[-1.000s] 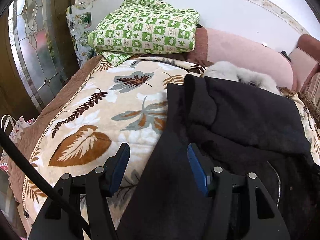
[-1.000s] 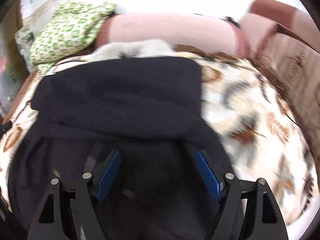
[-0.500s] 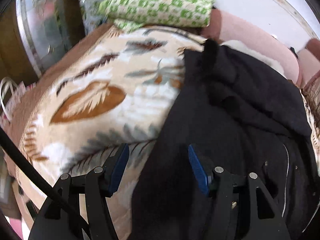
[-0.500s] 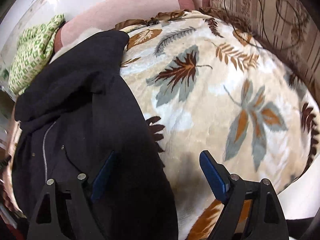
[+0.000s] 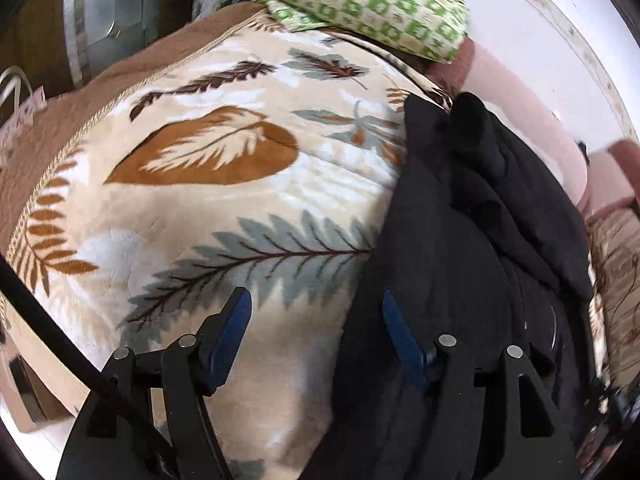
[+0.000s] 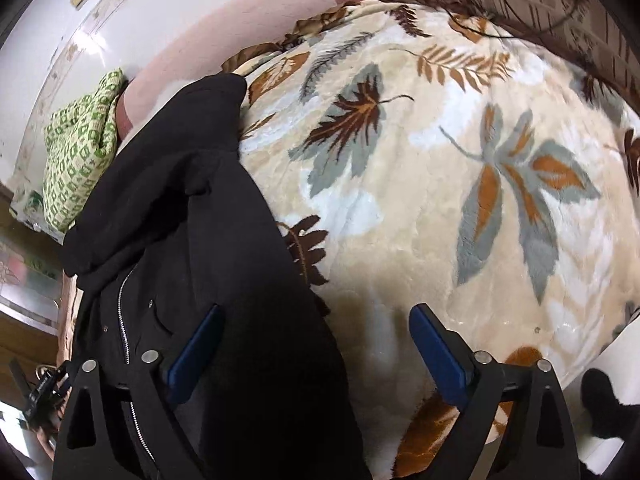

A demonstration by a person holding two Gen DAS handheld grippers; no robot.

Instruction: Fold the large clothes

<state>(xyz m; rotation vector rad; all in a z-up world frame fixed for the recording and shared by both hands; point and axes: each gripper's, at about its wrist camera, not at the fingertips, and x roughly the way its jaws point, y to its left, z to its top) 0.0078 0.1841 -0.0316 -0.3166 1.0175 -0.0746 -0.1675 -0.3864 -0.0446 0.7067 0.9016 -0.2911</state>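
Observation:
A large black zip-up hooded jacket [image 5: 472,248] lies lengthwise on a bed covered by a cream leaf-print blanket [image 5: 224,208]. It also shows in the right wrist view [image 6: 192,240], zipper up, hood toward the headboard. My left gripper [image 5: 316,320] is open and empty, straddling the jacket's left edge above the blanket. My right gripper [image 6: 316,332] is open and empty, straddling the jacket's right edge near its lower part.
A green checked folded quilt [image 5: 360,4] lies at the head of the bed, also in the right wrist view [image 6: 80,152]. A pink padded headboard [image 6: 224,40] runs behind. The bed's edges fall away at both sides; a black shoe [image 6: 604,404] stands on the floor.
Both grippers have swung outward from over the jacket's middle: the left toward its left edge, the right toward its right edge. Both stayed open. The jacket has not moved.

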